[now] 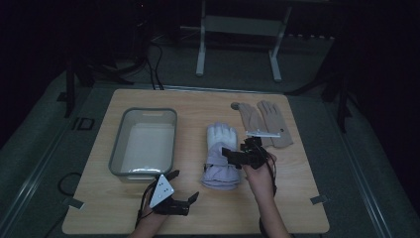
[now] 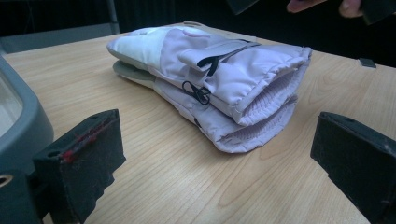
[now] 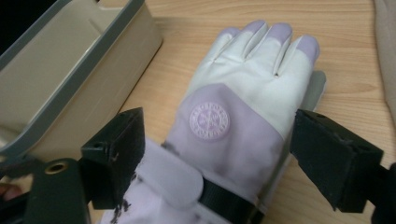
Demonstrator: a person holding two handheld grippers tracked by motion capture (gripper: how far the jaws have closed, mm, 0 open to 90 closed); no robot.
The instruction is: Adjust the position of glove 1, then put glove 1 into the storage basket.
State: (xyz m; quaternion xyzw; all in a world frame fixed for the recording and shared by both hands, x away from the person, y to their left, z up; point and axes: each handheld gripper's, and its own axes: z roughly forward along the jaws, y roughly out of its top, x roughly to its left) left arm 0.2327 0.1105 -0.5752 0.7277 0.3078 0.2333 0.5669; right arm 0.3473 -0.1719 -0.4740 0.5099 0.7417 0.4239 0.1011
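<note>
Lilac and white padded fabric makes up the pair of ski gloves (image 1: pixel 221 156), which is stacked one on the other near the middle of the wooden table (image 1: pixel 297 208). The long axis of the pair runs from six to twelve o'clock in the high view, with the fingertips pointed to twelve o'clock, away from the person, and the gathered cuffs turned to six. In the left gripper view the ski gloves (image 2: pixel 215 79) are seen from the cuff end, where both ribbed linings are exposed; the lower glove is mostly covered by the upper one. In the right gripper view the ski gloves (image 3: pixel 243 116) are seen from above, a round embossed badge being shown on the back; the cuff is cut off by the bottom edge.

The right gripper (image 1: pixel 238 153) is held over the cuff end, at about three o'clock of the pair. Its jaws are spread wide on either side of the glove, with no pad pressed on the fabric. The left gripper (image 1: pixel 184 186) is held low over the table at about seven o'clock of the pair, well apart from it, its jaws spread with bare wood between them.

A grey bin (image 1: pixel 143 144) is stood at nine o'clock. A tan pair of gloves (image 1: pixel 265 123) is laid flat at one o'clock, partly hidden behind the right gripper. The surroundings are too dark to be made out.
</note>
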